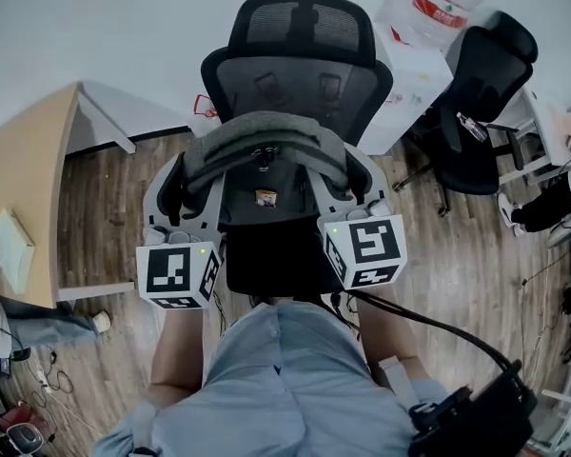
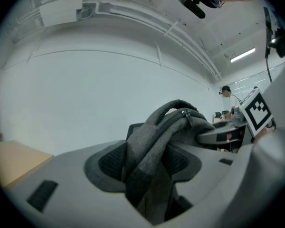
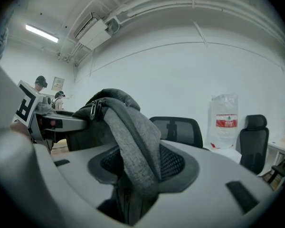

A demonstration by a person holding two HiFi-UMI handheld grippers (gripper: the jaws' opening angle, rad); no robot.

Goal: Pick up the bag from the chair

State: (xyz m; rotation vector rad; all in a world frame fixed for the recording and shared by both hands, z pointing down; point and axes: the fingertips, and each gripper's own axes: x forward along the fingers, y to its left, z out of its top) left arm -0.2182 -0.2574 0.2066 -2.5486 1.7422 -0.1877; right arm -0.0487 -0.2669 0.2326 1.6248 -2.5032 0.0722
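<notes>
Firmly, grey bag point(image 1: 266, 146) clamped in left hand-held gripper point(image 1: 176, 193) and right hand-held gripper point(image 1: 357, 187).

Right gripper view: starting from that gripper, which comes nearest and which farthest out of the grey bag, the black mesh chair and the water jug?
1. Grey bag: nearest, clamped right between the fingers.
2. Black mesh chair: just behind the bag, slightly to the right.
3. Water jug: farthest, further right and well behind the chair.
</notes>
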